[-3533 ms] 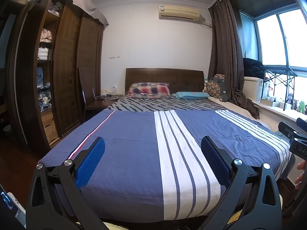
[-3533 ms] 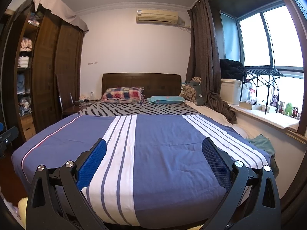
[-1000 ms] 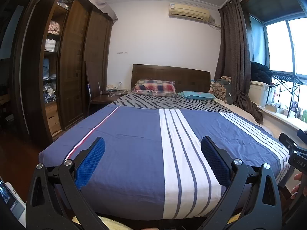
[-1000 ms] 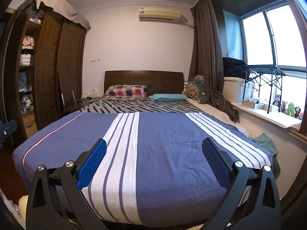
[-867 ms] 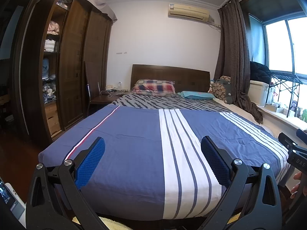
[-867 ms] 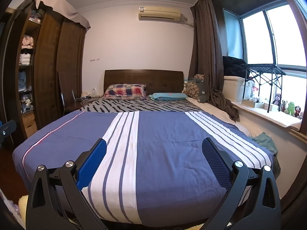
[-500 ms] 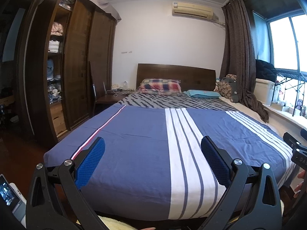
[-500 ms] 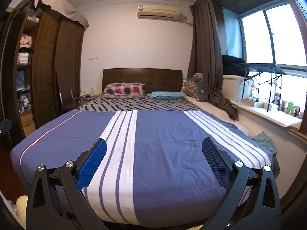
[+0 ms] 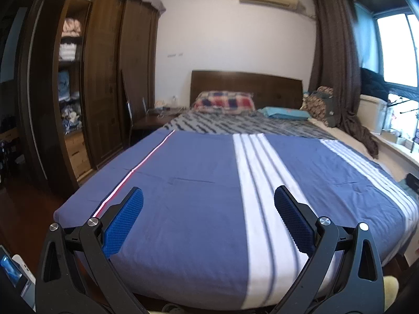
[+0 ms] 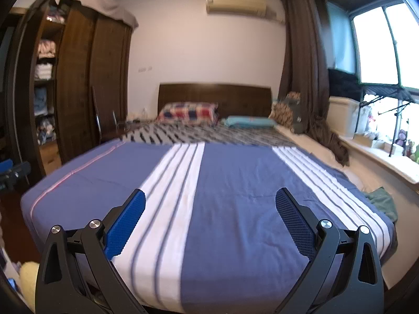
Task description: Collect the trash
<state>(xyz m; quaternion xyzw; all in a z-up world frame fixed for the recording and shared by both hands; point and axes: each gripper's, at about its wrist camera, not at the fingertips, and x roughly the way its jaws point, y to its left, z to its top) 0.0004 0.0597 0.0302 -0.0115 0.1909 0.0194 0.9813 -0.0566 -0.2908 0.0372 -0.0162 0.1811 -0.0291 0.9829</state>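
My left gripper (image 9: 208,198) is open and empty, held at the foot of a bed with a blue and white striped cover (image 9: 204,183). My right gripper (image 10: 209,200) is open and empty too, over the same cover (image 10: 235,183). No trash shows on the bed in either view. A small part of the left gripper shows at the left edge of the right wrist view (image 10: 13,174).
A dark wooden wardrobe (image 9: 104,78) with open shelves stands on the left, a chair (image 9: 131,120) beside it. Pillows (image 9: 225,100) lie by the headboard. A curtain (image 10: 303,65), a window sill (image 10: 379,154) with small items and a green cloth (image 10: 382,201) are on the right.
Both views have swung left and slightly up, so the bed and headboard have shifted right in the frames. Both grippers stay open and empty.
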